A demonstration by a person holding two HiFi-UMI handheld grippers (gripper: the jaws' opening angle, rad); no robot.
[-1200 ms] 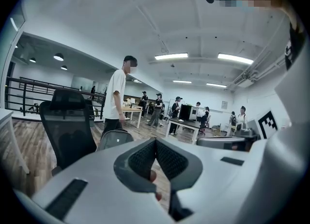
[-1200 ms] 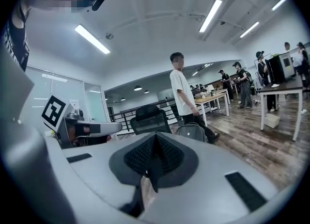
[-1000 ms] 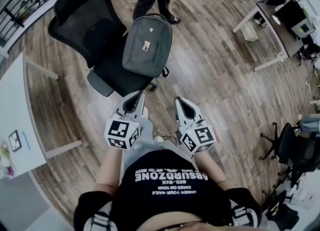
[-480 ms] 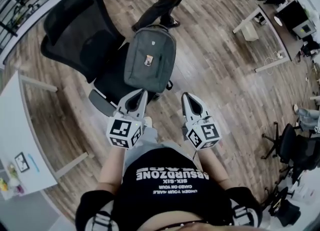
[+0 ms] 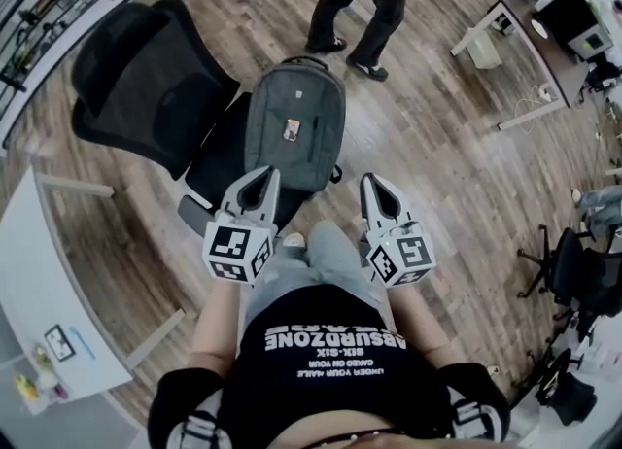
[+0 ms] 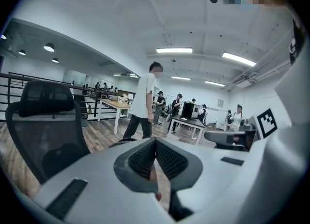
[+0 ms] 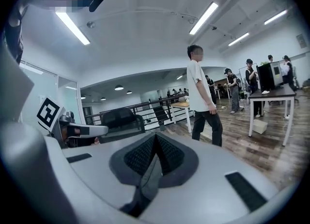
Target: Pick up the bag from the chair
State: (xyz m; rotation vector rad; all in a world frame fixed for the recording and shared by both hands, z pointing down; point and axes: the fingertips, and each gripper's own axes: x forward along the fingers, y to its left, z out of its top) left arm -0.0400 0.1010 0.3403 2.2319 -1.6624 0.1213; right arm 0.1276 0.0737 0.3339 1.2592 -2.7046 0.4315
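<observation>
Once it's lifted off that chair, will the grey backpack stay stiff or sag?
Probably it sags a little: the backpack is fabric, though it looks filled and keeps a rounded shape on the chair. Its loose strap would likely dangle.

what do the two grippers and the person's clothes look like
The left gripper and right gripper: light grey shells tapering to a point, dark textured pads inside, each with a white cube of black square markers. Black T-shirt, white print.

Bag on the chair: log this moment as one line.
stage: pre-grasp | bag: lying on chair seat, not held | left gripper: shut, empty | right gripper: shut, empty | bystander: beyond chair
</observation>
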